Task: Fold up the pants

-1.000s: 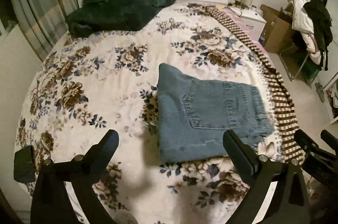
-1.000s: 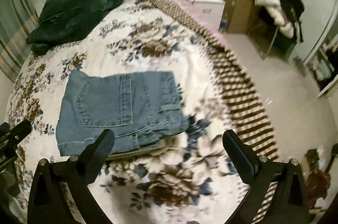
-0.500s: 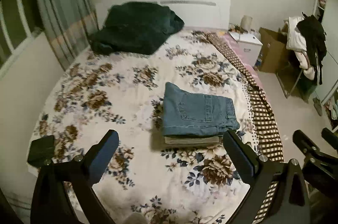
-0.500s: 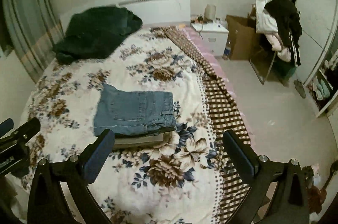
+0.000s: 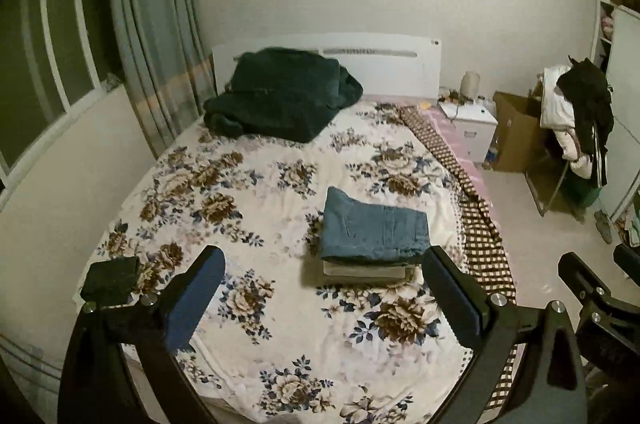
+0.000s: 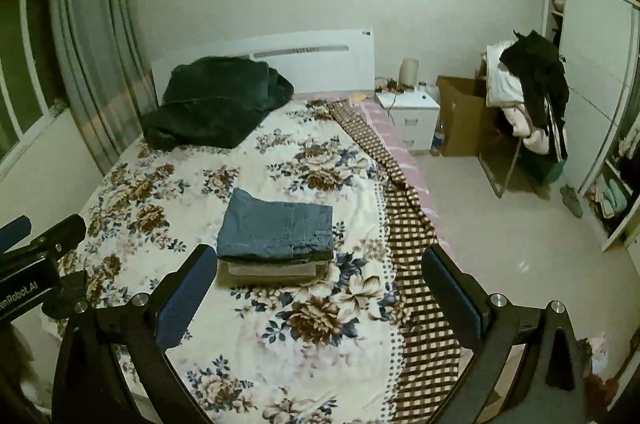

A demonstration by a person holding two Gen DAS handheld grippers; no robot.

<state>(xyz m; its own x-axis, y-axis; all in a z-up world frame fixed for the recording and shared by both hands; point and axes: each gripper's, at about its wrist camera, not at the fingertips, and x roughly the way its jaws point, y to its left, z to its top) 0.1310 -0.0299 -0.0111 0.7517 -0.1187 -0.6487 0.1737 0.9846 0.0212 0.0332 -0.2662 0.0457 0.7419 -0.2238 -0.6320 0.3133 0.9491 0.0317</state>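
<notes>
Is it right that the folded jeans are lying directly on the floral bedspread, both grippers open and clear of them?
Not quite: in the right wrist view the jeans sit on another folded, pale garment, not directly on the bedspread. Both grippers are open and clear.

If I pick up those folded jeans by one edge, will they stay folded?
Probably not: the folded jeans are soft denim layers, so they would likely sag and unfold. Lying on a lighter folded garment, they might drag it along. Both grippers are open, away from them.
</notes>
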